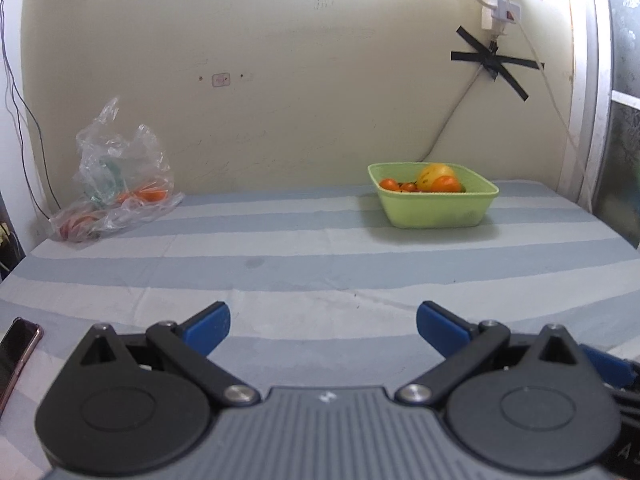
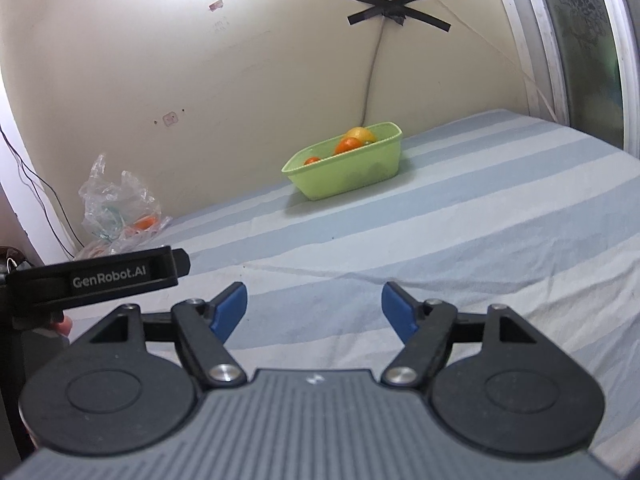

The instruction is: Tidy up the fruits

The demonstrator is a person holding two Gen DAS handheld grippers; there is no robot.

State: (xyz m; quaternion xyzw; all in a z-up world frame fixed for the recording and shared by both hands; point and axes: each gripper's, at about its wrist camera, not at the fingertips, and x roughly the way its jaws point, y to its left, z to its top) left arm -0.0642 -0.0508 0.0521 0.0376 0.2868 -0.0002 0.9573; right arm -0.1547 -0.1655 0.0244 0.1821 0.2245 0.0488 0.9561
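A light green bowl stands at the back right of the striped cloth and holds a yellow fruit, an orange and small red tomatoes. It also shows in the right wrist view. A clear plastic bag with orange and red fruit lies at the back left by the wall, also in the right wrist view. My left gripper is open and empty over the near cloth. My right gripper is open and empty, far from the bowl.
A phone lies at the near left edge. The left gripper's black body marked GenRobot.AI sits left of my right gripper. Cables hang on the wall behind the bowl. A window frame stands at the right.
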